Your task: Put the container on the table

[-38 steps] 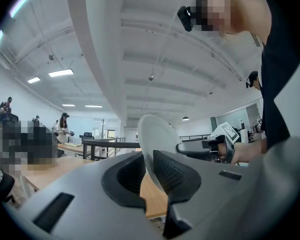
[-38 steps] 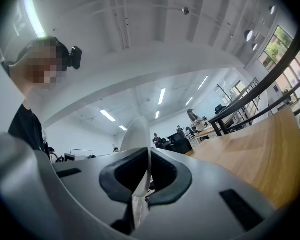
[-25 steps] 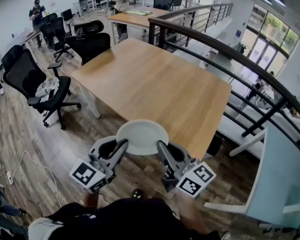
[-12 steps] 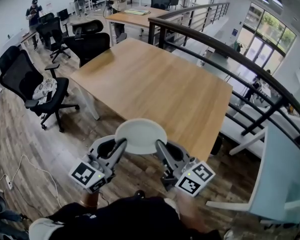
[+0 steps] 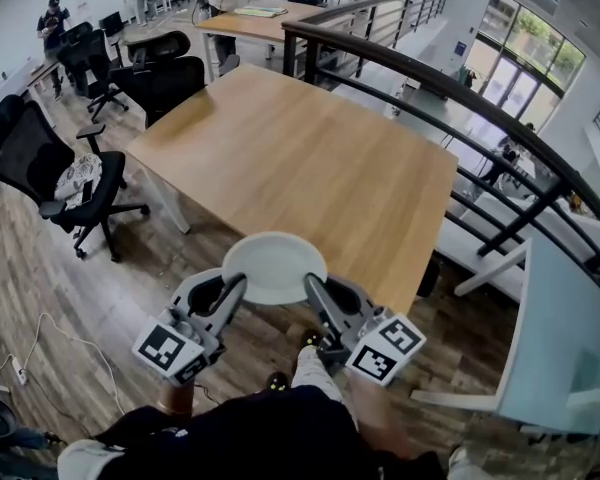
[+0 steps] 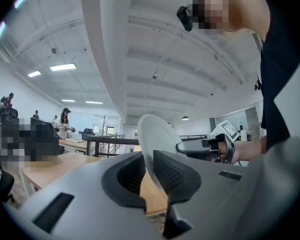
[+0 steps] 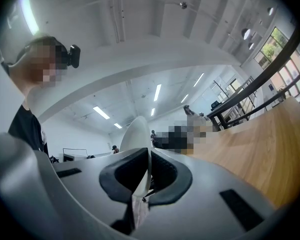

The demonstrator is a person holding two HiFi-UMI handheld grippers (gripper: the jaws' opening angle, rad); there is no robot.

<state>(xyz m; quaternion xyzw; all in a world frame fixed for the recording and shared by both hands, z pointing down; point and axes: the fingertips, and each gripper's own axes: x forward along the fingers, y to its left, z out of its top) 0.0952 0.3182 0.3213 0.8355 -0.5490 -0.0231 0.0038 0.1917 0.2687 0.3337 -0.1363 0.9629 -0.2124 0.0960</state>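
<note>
A shallow white dish, the container, hangs level between my two grippers just short of the near edge of a big wooden table. My left gripper is shut on the dish's left rim and my right gripper on its right rim. In the left gripper view the container stands edge-on between the pads of that gripper, with the other gripper beyond. In the right gripper view the container sits clamped in that gripper beside the table.
Black office chairs stand left of the table, with more desks and people at the far back. A dark railing runs along the table's far right side. Cables lie on the wood floor at lower left. My own dark clothing fills the bottom edge.
Both grippers and the dish have drifted a little to the left and toward the table's near edge. The grip on the dish is unchanged.
</note>
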